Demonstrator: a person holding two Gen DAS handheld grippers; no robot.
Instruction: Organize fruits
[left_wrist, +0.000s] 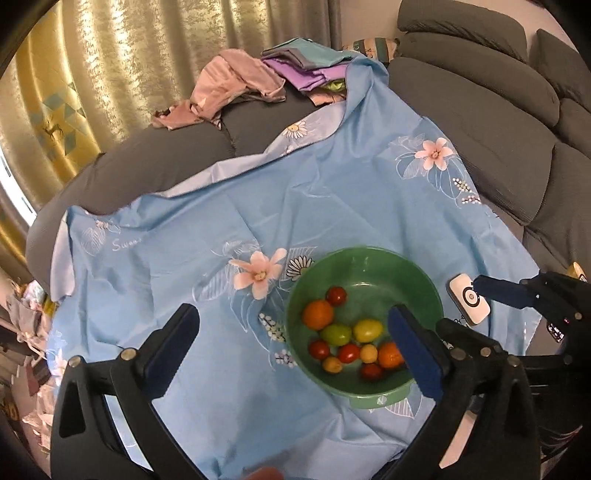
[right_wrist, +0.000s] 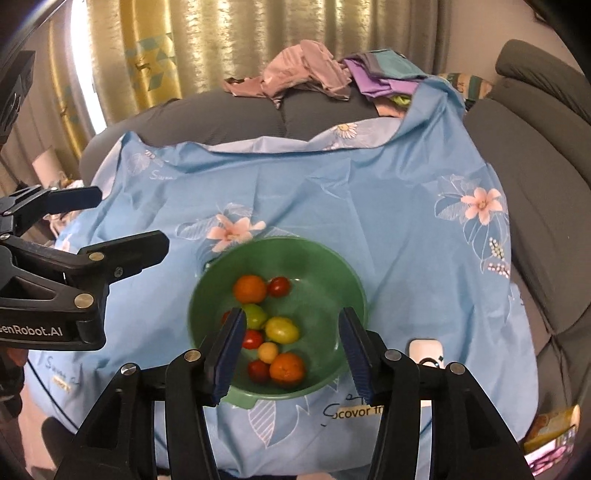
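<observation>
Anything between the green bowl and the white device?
Only bare blue floral cloth separates the green bowl from the white device, per the right wrist view.

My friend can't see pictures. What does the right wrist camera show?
A green bowl of small red, orange and yellow-green fruits sits on a blue flowered cloth, framed by the open right gripper. The left gripper pokes in from the left, also open.

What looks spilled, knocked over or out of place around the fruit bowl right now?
Nothing is spilled: the green bowl sits upright on the blue floral sheet with all visible fruit inside. The oddities are a small white device lying beside the bowl, and the sheet's far edge folded back.
</observation>
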